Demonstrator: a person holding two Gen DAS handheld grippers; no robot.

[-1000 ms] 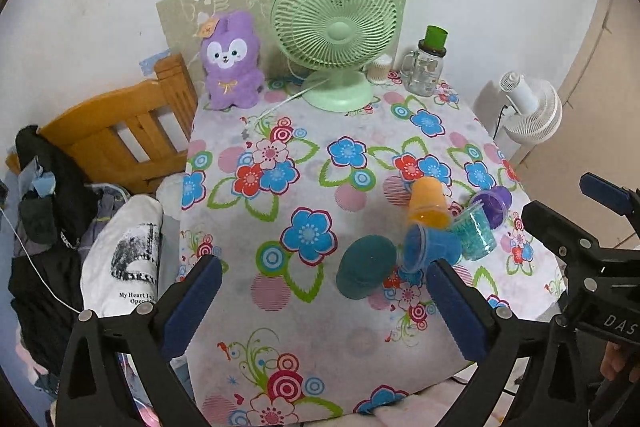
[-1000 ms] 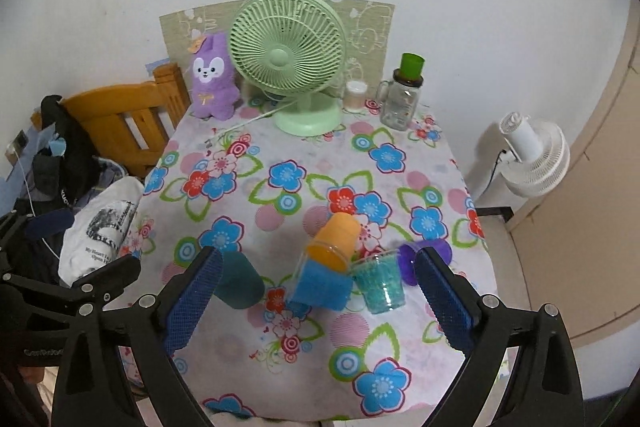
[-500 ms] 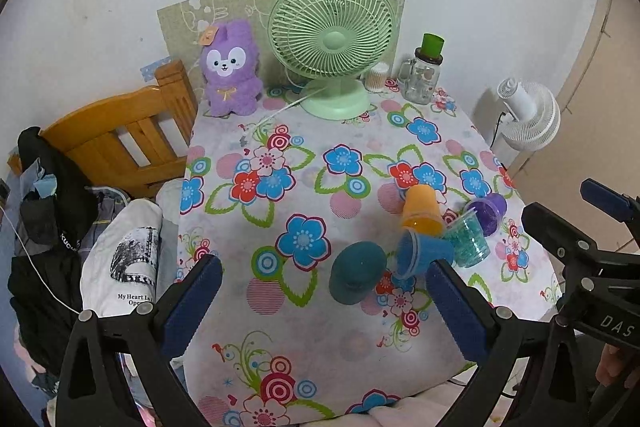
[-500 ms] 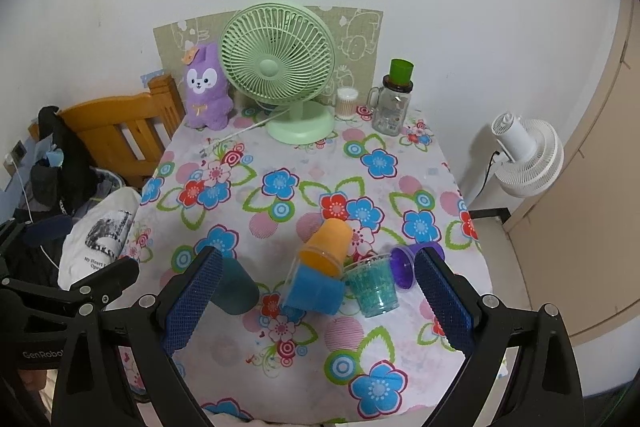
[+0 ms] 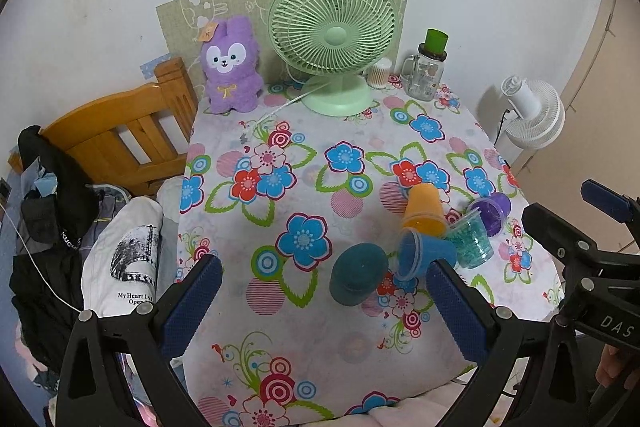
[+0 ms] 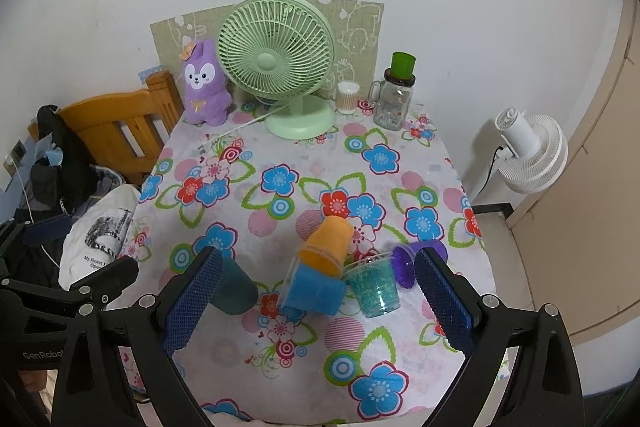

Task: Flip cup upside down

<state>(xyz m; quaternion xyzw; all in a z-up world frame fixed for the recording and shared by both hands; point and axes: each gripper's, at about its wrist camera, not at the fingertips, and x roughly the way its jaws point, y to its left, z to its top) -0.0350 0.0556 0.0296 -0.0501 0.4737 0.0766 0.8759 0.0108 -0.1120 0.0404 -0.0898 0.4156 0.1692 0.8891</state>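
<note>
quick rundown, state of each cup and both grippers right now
dark teal cup: upside down
orange cup: on its side
blue cup: on its side
glitter cup: upright
purple cup: on its side
left gripper: open, empty
right gripper: open, empty

1. Teal cup (image 5: 358,279) stands upside down, apart.
2. Blue cup (image 5: 424,254) lies on its side.
3. Orange cup (image 5: 424,206) tilts against it.
4. Clear cup (image 5: 469,239) upright.
5. Purple cup (image 5: 491,213) on its side.
</note>
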